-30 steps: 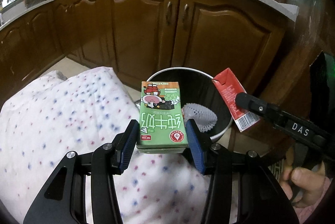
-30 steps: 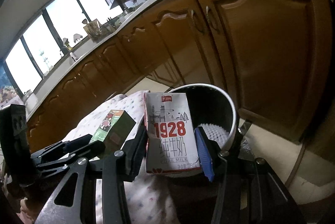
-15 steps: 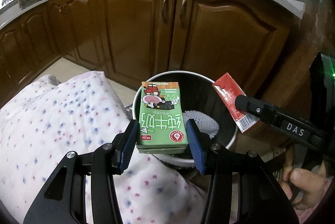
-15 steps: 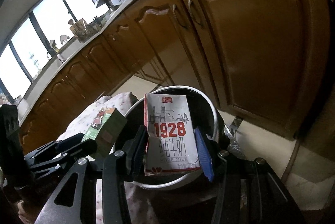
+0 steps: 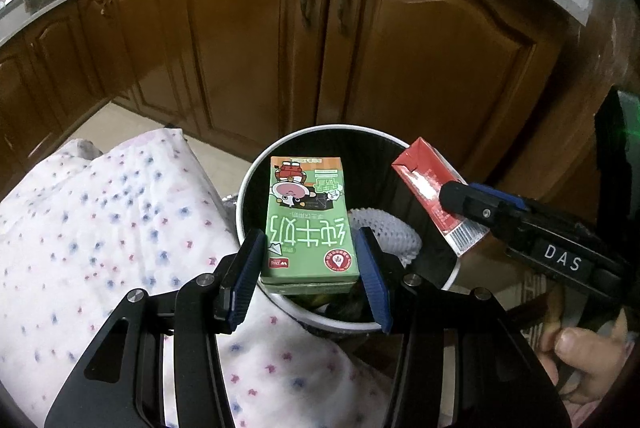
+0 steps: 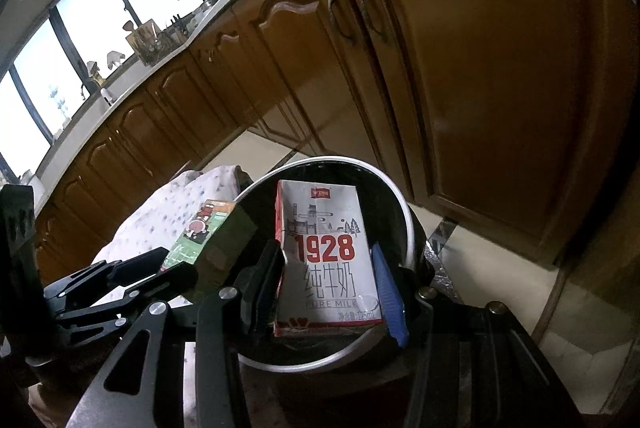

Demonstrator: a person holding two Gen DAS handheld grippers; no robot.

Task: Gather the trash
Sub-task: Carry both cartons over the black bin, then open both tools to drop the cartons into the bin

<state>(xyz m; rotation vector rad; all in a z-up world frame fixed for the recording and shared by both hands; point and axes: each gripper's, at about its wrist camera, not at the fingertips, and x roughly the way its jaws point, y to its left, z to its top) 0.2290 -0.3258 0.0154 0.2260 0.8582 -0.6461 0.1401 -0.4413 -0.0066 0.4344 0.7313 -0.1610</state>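
Left gripper: left wrist view; blue pads clamp the sides of the green milk carton, held above the trash bin.
Green carton print: large white Chinese characters seen upside down, a cartoon cow, a red round seal at its near right corner.
Trash bin: white rim, black inside, standing before the brown cabinet doors; a white foam net lies in it at 3 o'clock of the carton.
Right gripper, same view: enters from 3 o'clock, its body lettered "DAS", closed on the red-and-white carton, here showing a red side and a barcode end.
Only here: dotted white cloth at 9 o'clock; a person's thumb at 4 o'clock.

Right gripper: right wrist view; pads pinch the red-and-white carton over the bin's mouth.
Carton print, only here: "1928" in red, Chinese characters, "PURE MILK", "125mL".
Left gripper, same view: at 9 o'clock, holding the green carton beside the rim.
Only here: bright windows at 10 o'clock.
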